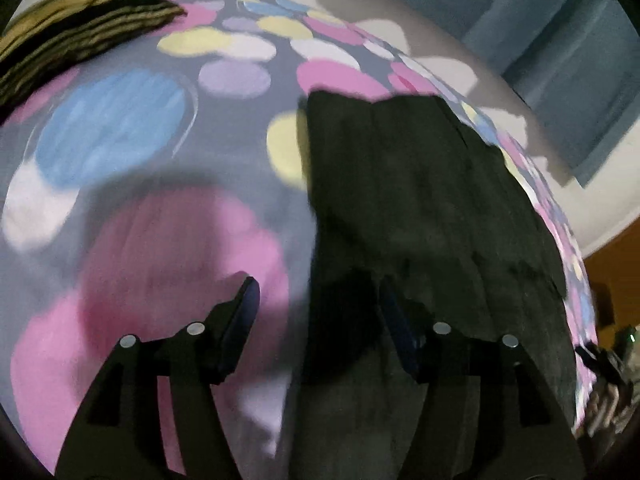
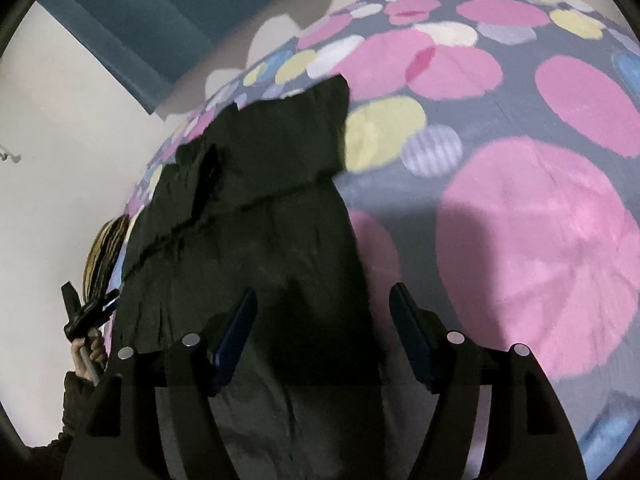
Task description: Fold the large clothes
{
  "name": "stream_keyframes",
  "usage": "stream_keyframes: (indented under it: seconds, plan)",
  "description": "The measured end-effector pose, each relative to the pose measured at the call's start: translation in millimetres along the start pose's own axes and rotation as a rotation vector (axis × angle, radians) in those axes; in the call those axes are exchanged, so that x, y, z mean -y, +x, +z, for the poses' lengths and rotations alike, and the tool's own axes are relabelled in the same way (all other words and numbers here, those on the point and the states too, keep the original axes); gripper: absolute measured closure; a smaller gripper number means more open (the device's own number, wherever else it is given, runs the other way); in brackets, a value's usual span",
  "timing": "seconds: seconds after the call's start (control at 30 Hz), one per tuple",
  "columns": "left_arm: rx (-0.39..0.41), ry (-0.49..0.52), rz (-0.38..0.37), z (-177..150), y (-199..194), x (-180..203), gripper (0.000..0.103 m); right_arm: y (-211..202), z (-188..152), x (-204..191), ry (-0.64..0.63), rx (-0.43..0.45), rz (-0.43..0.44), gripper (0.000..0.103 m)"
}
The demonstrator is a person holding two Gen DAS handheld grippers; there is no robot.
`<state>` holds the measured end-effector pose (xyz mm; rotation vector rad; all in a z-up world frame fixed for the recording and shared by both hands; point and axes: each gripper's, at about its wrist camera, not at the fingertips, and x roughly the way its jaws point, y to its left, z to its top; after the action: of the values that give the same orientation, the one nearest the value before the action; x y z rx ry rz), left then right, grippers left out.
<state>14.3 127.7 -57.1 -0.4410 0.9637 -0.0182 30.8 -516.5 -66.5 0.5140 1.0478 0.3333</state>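
A large black garment [image 1: 420, 200] lies flat on a bed with a spotted cover [image 1: 120, 128]. My left gripper [image 1: 318, 304] hovers open over the garment's left edge, one finger above the cover and the other above the black cloth, with nothing pinched. In the right wrist view the same garment [image 2: 248, 240] shows a folded layer across its far part. My right gripper [image 2: 325, 298] stands open above the garment's right edge, pads apart. The left gripper [image 2: 86, 312] also shows at the far left of that view, held in a hand.
The spotted cover [image 2: 520, 220] spreads wide to either side of the garment. A yellow-and-black striped cushion [image 1: 80, 20] lies at the bed's far corner. Blue curtains [image 1: 560, 60] hang against a pale wall beyond the bed edge.
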Motion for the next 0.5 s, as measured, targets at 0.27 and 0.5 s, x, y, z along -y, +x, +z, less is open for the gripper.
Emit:
stream_keyframes:
  seconds: [0.27,0.5]
  plan:
    - [-0.054,0.021,-0.083,-73.9,-43.8,3.1,0.042,-15.0,-35.9,16.4,0.003,-0.062,0.026,0.035]
    - [-0.074,0.032,-0.125,-107.2,-57.2,13.6,0.042,-21.6,-63.5,18.4,-0.01,-0.111,0.087,0.035]
